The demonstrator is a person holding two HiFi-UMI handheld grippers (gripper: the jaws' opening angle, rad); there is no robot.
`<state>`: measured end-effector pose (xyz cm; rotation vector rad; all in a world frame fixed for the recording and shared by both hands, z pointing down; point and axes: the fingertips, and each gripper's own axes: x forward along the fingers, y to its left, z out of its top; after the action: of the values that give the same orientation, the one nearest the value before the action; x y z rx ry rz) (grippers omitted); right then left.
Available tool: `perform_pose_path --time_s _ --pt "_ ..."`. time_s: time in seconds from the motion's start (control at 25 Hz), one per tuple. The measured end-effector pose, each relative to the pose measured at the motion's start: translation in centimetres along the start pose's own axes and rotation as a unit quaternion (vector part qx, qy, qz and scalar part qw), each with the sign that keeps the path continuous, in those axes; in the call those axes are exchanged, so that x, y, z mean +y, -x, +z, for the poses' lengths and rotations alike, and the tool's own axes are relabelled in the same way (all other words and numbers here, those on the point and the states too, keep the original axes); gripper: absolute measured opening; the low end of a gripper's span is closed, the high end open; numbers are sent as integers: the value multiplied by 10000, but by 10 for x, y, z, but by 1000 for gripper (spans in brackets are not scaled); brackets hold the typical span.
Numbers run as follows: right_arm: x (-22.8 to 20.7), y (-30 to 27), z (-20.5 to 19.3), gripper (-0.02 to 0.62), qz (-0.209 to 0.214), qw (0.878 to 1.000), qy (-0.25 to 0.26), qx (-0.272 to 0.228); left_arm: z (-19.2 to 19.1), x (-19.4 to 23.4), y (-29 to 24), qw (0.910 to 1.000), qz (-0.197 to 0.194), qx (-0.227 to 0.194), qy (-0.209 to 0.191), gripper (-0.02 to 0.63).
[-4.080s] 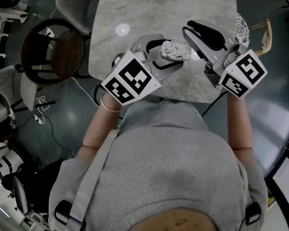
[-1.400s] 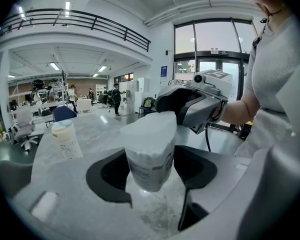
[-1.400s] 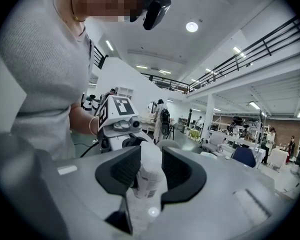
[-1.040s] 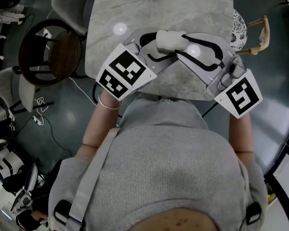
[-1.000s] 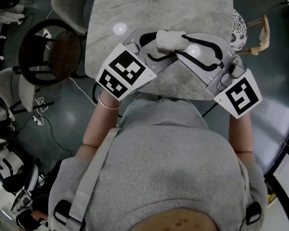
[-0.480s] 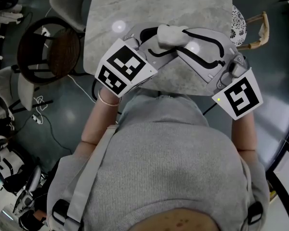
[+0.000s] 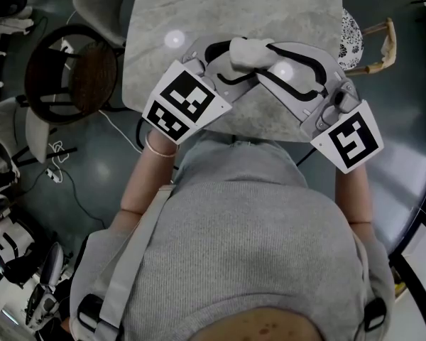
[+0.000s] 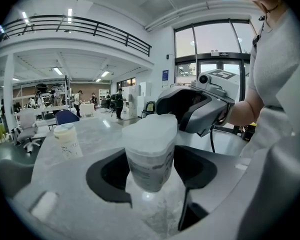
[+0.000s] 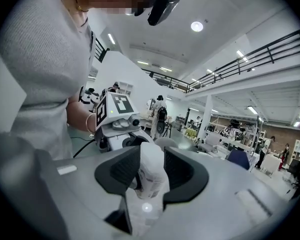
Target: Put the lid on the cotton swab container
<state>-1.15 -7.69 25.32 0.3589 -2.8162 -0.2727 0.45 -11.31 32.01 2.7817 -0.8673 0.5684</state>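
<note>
**A:** Head view first. What is going on over the table (image 7: 298,9)?

**B:** The cotton swab container (image 7: 247,60) is near the table edge closest to the person, about midway along it. From above, mostly its pale lid (image 7: 250,48) shows, seated on top. The left claw (image 7: 243,64) reaches it from the table's left side and the right claw (image 7: 270,55) from the right. Their tips meet around it.

**A:** And the left gripper view?

**B:** The container stands upright between the left claw's dark pads. The pads press on its sides in a wide hold, with the jaws well apart. The lid sits level on its rim. The container's base looks clear of the marble. A small capped bottle (image 8: 67,140) stands on the table toward the far edge, well apart from the container.

**A:** Right gripper view?

**B:** The right claw's pads lie against the lid on both sides, up by the container's top, so the claw grips the lid. Its jaws have just been opening a touch, with the lid between them. A printed label (image 9: 152,192) shows on the container below the pads.
</note>
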Motion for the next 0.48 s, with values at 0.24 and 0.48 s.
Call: perform_pose_path --time_s 0.24,0.48 --pt "2 0 2 135 34 10000 -27 -64 0 0 0 10000 61 -44 27 275" --pt "3 -3 2 135 80 9997 -127 -178 -6 5 -2 9999 139 20 10 275"
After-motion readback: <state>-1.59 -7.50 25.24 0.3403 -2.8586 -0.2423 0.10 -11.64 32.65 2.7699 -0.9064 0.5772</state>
